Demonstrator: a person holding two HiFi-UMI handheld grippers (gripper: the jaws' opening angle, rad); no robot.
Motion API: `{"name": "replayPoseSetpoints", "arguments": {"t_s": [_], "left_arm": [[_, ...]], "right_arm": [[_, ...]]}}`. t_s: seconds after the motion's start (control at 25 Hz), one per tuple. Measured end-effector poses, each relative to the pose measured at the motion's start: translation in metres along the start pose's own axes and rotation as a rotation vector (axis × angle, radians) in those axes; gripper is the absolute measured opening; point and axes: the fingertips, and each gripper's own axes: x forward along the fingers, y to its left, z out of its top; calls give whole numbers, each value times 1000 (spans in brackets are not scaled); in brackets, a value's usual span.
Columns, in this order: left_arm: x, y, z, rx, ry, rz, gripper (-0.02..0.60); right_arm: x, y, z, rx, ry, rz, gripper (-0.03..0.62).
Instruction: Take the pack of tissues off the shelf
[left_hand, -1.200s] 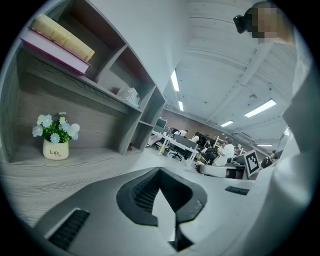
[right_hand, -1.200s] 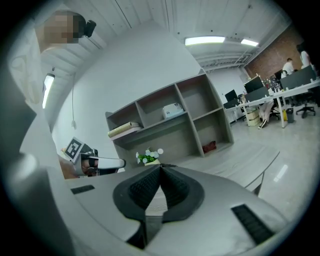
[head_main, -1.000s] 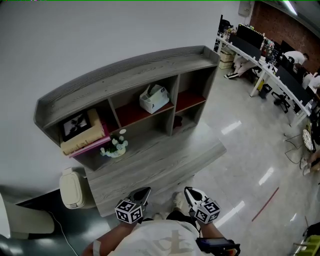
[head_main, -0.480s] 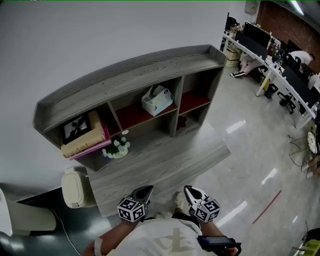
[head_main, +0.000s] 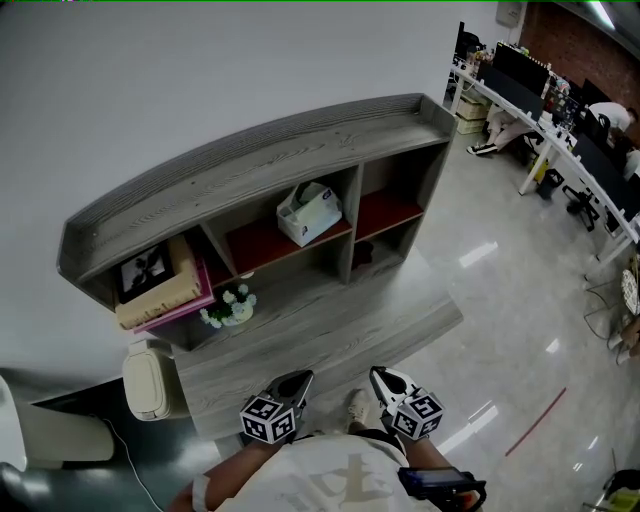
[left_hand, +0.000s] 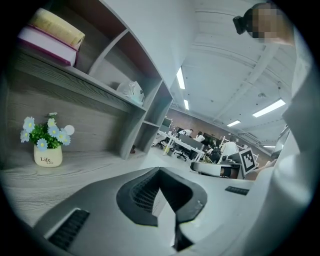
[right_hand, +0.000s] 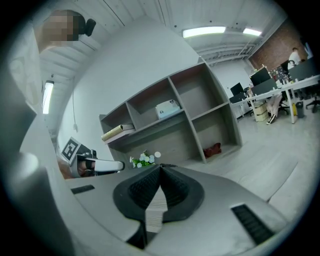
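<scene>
The left gripper (head_main: 291, 384) and right gripper (head_main: 384, 381) are both clenched, empty. The white soft-plastic tissue pack (head_main: 309, 213) sits in the upper middle compartment of the grey wooden shelf (head_main: 260, 160).

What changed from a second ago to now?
Not much. The head view has slid a little: the shelf sits slightly lower, so the person seems to have edged toward it. Nothing was grabbed or let go. The left gripper and right gripper stay shut and empty by the person's body, and the pack of tissues is still on the shelf.
</scene>
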Motion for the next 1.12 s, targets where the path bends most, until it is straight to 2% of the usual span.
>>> {"name": "replayPoseSetpoints", "arguments": {"t_s": [0.64,1.12], "left_arm": [[46,21,32,-20,-40,74,12],[59,41,68,-19,-105,158,12]], "right_arm": [[40,-45,29,-13,34,80,5],[83,-57,52,-52,70,192,5]]}}
